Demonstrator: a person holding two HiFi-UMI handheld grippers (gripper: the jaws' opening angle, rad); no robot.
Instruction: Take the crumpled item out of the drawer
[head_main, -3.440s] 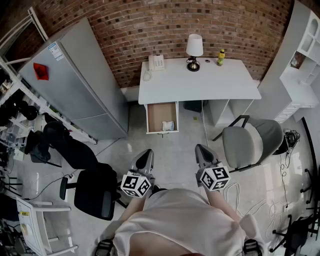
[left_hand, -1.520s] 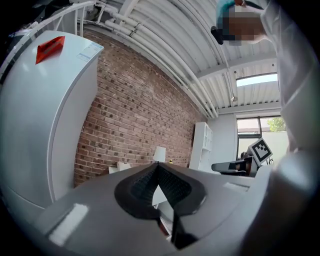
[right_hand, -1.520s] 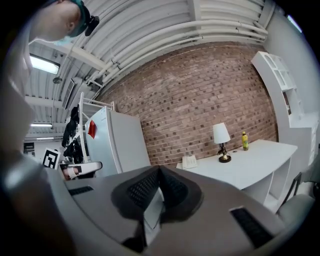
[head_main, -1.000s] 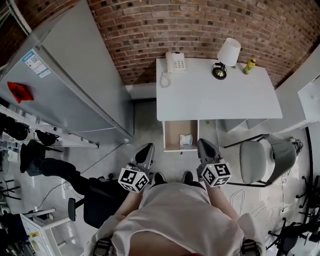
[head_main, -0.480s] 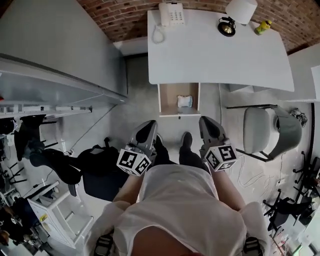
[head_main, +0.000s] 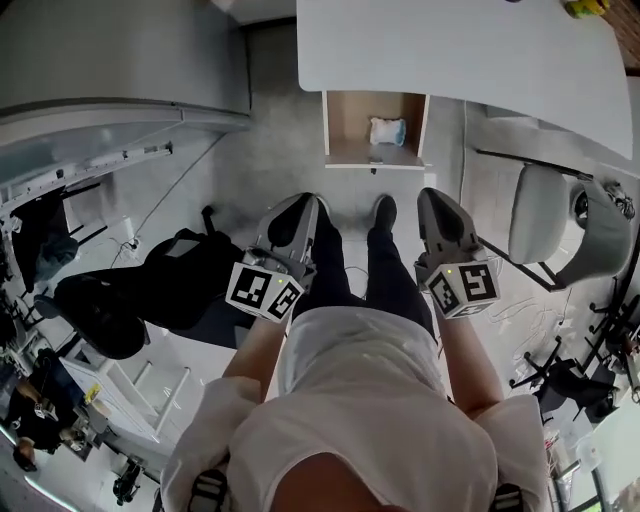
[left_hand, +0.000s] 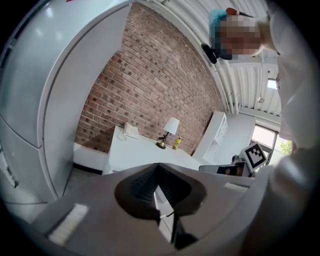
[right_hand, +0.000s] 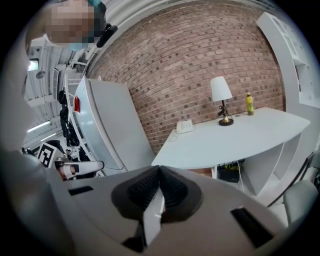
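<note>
Both forearms reach forward from the person's body, side by side, with each gripper pointing straight ahead. The left gripper (head_main: 297, 208) has its jaws pressed together with nothing between them. The right gripper (head_main: 437, 200) is likewise clenched and empty. Ahead of both tips, between the two, the drawer (head_main: 348, 152) stands pulled out from under the white desk (head_main: 450, 50). The pale crumpled item (head_main: 387, 131) lies inside it, nearer the right gripper's side and well apart from both.

Red brick wall (right_hand: 200, 60), white desk (head_main: 450, 50), grey floor (head_main: 270, 160), grey office chair (head_main: 535, 215)
</note>
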